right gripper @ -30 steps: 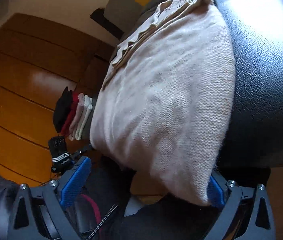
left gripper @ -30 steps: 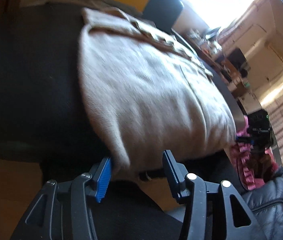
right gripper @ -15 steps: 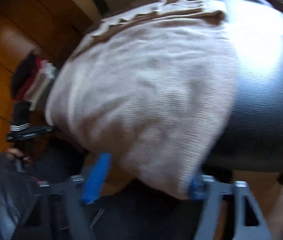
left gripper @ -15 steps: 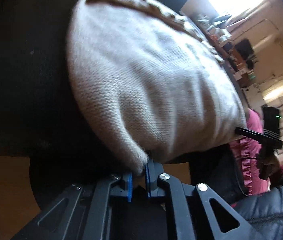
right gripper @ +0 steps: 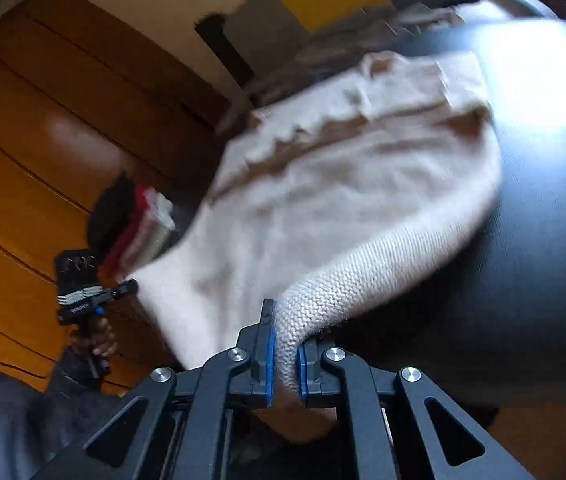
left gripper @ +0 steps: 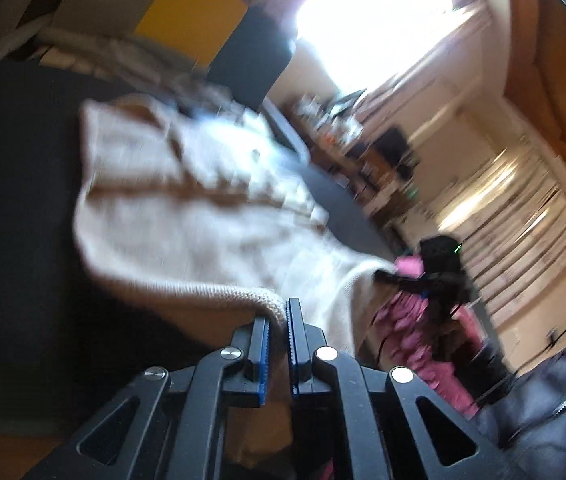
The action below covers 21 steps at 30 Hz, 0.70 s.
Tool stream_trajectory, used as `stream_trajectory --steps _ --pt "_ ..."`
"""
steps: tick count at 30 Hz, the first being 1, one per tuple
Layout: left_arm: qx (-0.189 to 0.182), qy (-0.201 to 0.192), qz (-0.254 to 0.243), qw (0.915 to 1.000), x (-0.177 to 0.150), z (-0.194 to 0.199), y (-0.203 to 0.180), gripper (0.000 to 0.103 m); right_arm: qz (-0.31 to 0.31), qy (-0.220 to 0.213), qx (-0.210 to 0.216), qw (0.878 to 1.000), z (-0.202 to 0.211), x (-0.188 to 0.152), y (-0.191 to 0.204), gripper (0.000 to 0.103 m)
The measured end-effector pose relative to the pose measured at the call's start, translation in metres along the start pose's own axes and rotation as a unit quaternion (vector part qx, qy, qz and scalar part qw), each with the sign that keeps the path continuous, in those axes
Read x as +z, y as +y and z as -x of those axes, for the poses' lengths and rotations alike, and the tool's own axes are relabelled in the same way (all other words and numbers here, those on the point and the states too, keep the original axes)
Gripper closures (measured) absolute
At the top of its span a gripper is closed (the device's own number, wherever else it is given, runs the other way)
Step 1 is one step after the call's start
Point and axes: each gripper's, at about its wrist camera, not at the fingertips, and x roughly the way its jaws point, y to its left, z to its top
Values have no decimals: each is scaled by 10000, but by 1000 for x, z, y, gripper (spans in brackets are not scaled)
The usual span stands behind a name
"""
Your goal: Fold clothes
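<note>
A cream knitted sweater [left gripper: 187,216] lies on a round black leather seat [left gripper: 11,184]. My left gripper [left gripper: 279,320] is shut on the sweater's near hem corner, which is lifted off the seat. In the right wrist view the same sweater [right gripper: 343,208] rises from the seat [right gripper: 543,260], and my right gripper [right gripper: 283,344] is shut on its other near corner, knit bunched between the blue pads. Each view shows the other gripper: the right one [left gripper: 415,278] at the far corner, the left one [right gripper: 121,292] held in a hand.
A stack of folded clothes [right gripper: 135,220], black, red and white, sits beyond the sweater's left edge. Wooden panelling [right gripper: 43,152] stands behind it. A pink garment [left gripper: 411,332] and a dark jacket sleeve [left gripper: 555,412] are at the right. A bright window [left gripper: 371,16] glares over cluttered shelves.
Both grippers were open around the hem corners a second ago; they closed on the knit and have risen, lifting the near edge off the seat.
</note>
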Motion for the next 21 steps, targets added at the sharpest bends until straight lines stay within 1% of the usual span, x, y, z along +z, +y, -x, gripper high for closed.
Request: stream_trajectory --steps 2,4,5,7,9,10,12,13,14,15,16,20,21 --pt "-193 -329 -5 9993 26 4 1 97 -25 -209 110 9997 4 23 0 94" --pt "-341 -649 68 9973 63 4 11 97 -25 -450 190 9988 5 54 -2 94" --pt "-229 -651 190 9974 76 -8 24 97 -23 -525 199 9984 1 69 -3 94" --pt "18 -637 447 9970 103 -33 50 97 -120 -652 151 9977 -10 104 -16 94" --pt "265 -622 704 9952 131 -58 77 97 -444 -661 -21 9968 -31 136 -46 93" --pt "388 -615 832 9939 144 -70 90 97 -603 -645 -114 9960 -42 147 -60 93" --pt "958 -145 1106 9891 148 -107 122 98 -968 -497 -343 9935 -67 159 -92 90" --pt "1117 147 1211 9862 144 -121 133 99 -1195 -387 -453 9911 -81 162 -109 90" --pt "1341 526 1253 9816 134 -137 144 99 -1345 -263 -511 9892 -91 161 -121 91" --pt "1248 462 1262 9830 126 -136 147 99 -1438 -174 -495 9882 -100 155 -131 96" --pt "1131 364 1268 9848 119 -133 149 99 -1454 -180 -434 9883 -99 147 -133 96" --pt "1116 492 1258 9845 87 -115 143 99 -1479 -260 -172 9885 -89 115 -132 97" --pt "1132 511 1284 9839 80 -110 140 99 -1569 -251 -68 9873 -85 103 -131 97"
